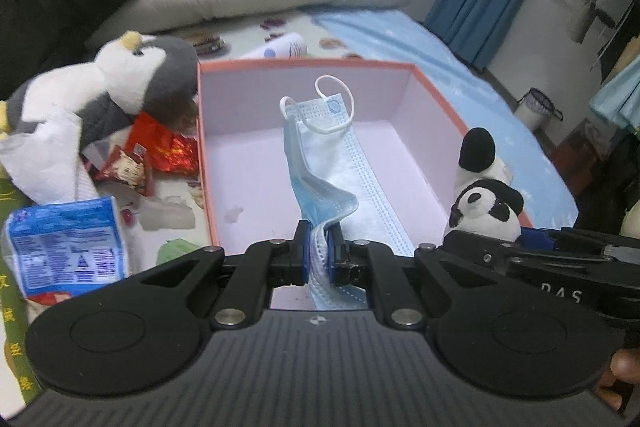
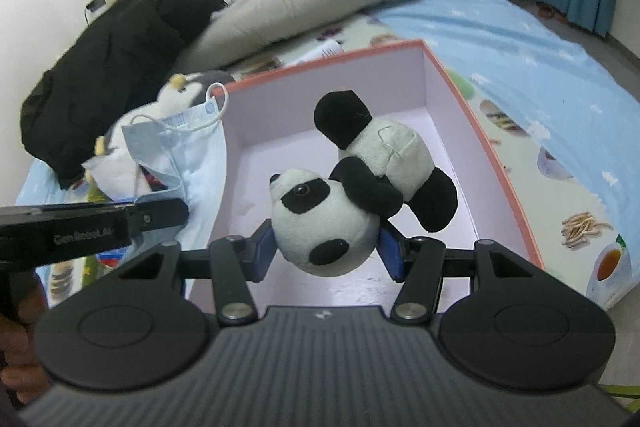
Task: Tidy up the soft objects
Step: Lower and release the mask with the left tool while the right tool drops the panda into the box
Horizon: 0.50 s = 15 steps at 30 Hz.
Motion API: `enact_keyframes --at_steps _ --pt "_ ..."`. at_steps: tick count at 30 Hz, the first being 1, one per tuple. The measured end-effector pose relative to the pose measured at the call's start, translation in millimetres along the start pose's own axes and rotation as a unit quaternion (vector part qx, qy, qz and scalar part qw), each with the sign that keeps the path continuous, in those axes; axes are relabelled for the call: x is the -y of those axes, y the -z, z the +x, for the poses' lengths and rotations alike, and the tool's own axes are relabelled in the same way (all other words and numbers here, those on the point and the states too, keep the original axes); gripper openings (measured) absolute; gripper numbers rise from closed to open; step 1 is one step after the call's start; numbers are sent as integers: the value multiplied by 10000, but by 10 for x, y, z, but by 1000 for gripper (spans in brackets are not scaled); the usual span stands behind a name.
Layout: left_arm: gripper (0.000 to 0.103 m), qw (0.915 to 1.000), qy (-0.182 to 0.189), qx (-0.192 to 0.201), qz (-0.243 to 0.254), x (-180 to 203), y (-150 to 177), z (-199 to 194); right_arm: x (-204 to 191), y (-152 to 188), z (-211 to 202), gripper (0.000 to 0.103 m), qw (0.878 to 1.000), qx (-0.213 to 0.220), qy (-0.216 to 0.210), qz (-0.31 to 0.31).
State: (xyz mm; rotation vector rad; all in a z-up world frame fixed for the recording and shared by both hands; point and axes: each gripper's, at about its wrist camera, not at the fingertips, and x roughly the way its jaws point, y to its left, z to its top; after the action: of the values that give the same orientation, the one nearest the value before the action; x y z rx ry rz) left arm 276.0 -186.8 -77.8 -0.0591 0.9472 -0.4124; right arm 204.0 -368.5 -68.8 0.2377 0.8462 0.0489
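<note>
Left gripper (image 1: pixel 318 253) jaws pinch the face mask (image 1: pixel 320 151); right gripper (image 2: pixel 326 247) jaws clamp the panda plush (image 2: pixel 348 187) by its head. Both hang over the open box (image 2: pixel 448 83) on the bed. Lower inside the walls, then release.

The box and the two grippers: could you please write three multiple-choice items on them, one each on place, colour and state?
1. Where does the penguin lie?
A. inside the box
B. outside the box, by its wall
C. on the black coat

2. What colour is the rim of the box?
A. orange-red
B. green
C. black

3. What does the right gripper hold?
A. nothing, jaws open
B. the mask
C. the panda

Answers: 1 B, it rests against the box's outer wall. 2 A, the rim runs orange-red around the pale inside. 3 C, its jaws clamp the head of the panda, while the left gripper pinches the mask.
</note>
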Motion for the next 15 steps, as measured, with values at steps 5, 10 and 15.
enact_keyframes --at_steps 5,10,15 --pt "10 9998 -88 -202 14 3 -29 259 136 -4 215 58 9998 -185 -19 91" --pt "10 9994 -148 -304 14 29 -15 376 249 2 384 58 9993 -330 -79 181" --pt "29 9994 -70 -311 -106 33 -4 360 286 10 416 66 9989 -403 -83 211"
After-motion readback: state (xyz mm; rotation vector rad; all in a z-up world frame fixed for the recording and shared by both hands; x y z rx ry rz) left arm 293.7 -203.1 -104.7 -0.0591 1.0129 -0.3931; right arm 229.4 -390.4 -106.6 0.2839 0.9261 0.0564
